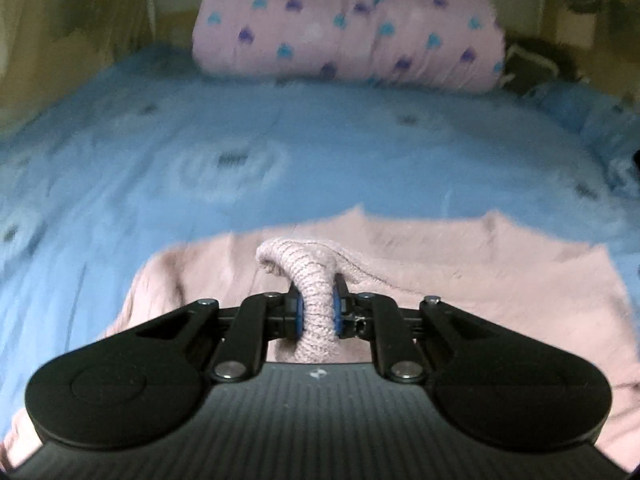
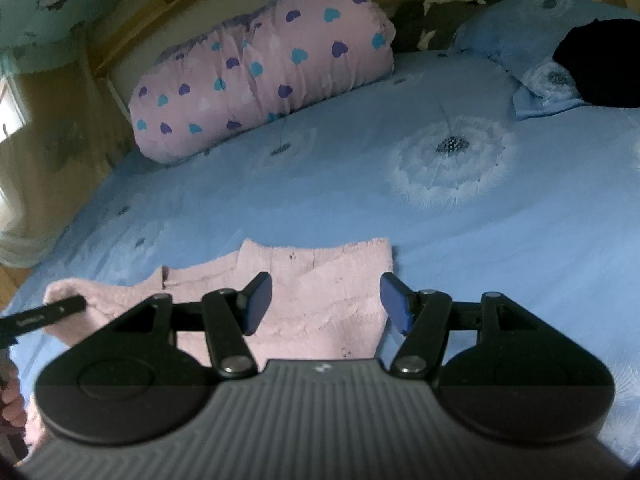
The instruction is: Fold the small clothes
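A small pink knitted sweater (image 1: 460, 276) lies on the blue bedspread (image 1: 280, 140). My left gripper (image 1: 318, 308) is shut on a bunched fold of the sweater's ribbed knit, lifted off the rest of the garment. In the right wrist view the same sweater (image 2: 320, 292) lies flat below my right gripper (image 2: 324, 304), which stands open above it with nothing between its blue pads (image 2: 394, 308). The tip of the left gripper (image 2: 60, 308) shows at the left edge, at the sweater's raised corner.
A rolled pink quilt with heart print (image 2: 260, 68) lies along the far side of the bed. A blue pillow (image 2: 532, 36) with a black item (image 2: 600, 64) on it sits at the far right. A hand (image 2: 10, 404) shows at the lower left.
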`<state>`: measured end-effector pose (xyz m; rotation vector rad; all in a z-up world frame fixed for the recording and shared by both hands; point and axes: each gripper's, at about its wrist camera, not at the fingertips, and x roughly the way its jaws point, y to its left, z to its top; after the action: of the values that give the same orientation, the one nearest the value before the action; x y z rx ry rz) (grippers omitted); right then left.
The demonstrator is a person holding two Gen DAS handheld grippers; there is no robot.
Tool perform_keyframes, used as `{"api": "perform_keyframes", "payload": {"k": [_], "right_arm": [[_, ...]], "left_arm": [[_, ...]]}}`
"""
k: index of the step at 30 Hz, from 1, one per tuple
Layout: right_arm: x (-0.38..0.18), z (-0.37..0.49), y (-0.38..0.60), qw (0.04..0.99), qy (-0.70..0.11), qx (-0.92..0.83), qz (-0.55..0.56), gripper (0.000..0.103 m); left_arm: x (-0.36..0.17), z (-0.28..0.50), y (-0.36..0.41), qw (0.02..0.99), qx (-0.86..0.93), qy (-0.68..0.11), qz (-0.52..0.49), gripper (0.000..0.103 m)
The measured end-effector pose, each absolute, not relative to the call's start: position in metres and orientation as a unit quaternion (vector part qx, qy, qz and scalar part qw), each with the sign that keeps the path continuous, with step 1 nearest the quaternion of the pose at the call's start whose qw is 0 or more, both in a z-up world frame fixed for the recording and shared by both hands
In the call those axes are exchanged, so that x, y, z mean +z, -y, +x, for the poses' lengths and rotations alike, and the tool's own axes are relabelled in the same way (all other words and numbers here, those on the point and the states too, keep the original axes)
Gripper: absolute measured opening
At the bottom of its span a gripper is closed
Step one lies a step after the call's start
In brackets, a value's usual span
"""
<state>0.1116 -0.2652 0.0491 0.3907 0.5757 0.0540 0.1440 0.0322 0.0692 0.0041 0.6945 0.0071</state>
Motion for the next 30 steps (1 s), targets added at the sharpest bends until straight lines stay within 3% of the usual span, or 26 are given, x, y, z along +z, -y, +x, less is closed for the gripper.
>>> {"api": "perform_keyframes", "payload": {"k": [9,13,16,18,20,22,30], "right_arm": [[0.024,0.128,0.249,0.917,-0.36,0.029,0.169,0.063],[0.021,0.128,0.249,0.915,-0.363,0.028,0.174,0.063],[0.021,0.129,0.251,0.916,-0.36,0.023,0.176,0.063],[0.018,0.132,0.252,0.914,-0.364,0.02,0.178,0.062],[0.017,0.134,0.253,0.914,-0.362,0.019,0.181,0.061],[0.018,0.136,0.256,0.915,-0.356,0.017,0.189,0.061],[0.016,0.143,0.271,0.918,-0.334,-0.005,0.215,0.062]], "left_arm": [[0.037,0.138,-0.034,0.934,0.027,-0.35,0.057,0.016],[0.047,0.129,-0.034,0.941,0.033,-0.33,0.066,0.016],[0.041,0.133,-0.035,0.931,0.019,-0.356,0.079,0.018],[0.037,0.132,-0.034,0.926,0.022,-0.364,0.095,0.028],[0.04,0.127,-0.031,0.929,0.035,-0.352,0.113,0.055],[0.047,0.121,-0.031,0.932,0.039,-0.339,0.12,0.07],[0.087,0.105,-0.026,0.95,0.024,-0.291,0.107,0.072]]}}
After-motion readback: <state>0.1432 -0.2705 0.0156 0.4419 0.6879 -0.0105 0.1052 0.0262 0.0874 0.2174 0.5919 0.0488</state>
